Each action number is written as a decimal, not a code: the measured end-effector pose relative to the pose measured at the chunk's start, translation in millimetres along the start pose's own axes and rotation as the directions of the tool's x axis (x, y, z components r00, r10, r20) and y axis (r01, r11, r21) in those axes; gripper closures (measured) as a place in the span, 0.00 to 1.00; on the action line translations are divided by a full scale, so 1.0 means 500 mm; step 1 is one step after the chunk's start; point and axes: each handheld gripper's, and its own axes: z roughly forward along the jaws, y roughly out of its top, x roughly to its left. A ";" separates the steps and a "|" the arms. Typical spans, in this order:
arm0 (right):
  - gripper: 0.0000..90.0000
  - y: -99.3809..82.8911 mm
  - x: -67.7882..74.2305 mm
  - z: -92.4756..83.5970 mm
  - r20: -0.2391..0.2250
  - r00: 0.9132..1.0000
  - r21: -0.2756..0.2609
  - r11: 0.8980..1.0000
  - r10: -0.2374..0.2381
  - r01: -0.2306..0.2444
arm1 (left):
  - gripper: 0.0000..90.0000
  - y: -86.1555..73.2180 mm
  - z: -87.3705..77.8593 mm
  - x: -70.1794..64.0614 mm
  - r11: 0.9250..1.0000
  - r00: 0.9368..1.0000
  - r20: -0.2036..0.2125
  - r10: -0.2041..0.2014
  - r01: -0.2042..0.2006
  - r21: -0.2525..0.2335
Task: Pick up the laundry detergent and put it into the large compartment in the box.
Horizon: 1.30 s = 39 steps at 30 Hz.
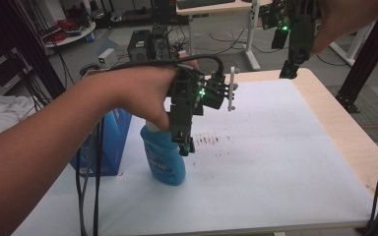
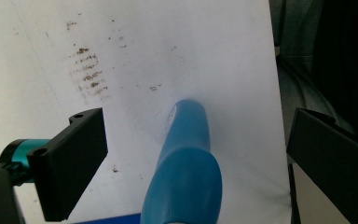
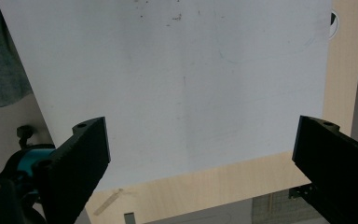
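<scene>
The blue bottle [image 1: 165,157] is standing upright on the white sheet [image 1: 275,157] covering the worktop [image 1: 344,128], left of centre in the high view, just beside a blue box [image 1: 109,142]. The left hand-held gripper [image 1: 187,146] is hovering directly above it, pointing down, jaws released and holding nothing. In the left gripper view the bottle [image 2: 186,172] is rising between the spread jaws, its long axis running toward the camera. The right hand-held gripper [image 1: 289,71] is hanging well apart at the upper right of the high view, jaws likewise spread. The left is clearly nearer. The left gripper view is also showing brown smears [image 2: 89,70] beyond the bottle; the right gripper view is showing bare sheet [image 3: 182,93].
</scene>
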 end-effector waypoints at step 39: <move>0.03 0.024 -0.007 0.014 -0.009 1.000 0.011 1.000 0.006 -0.006 | 0.05 -0.087 -0.037 -0.002 0.998 0.997 -0.021 0.067 -0.067 0.016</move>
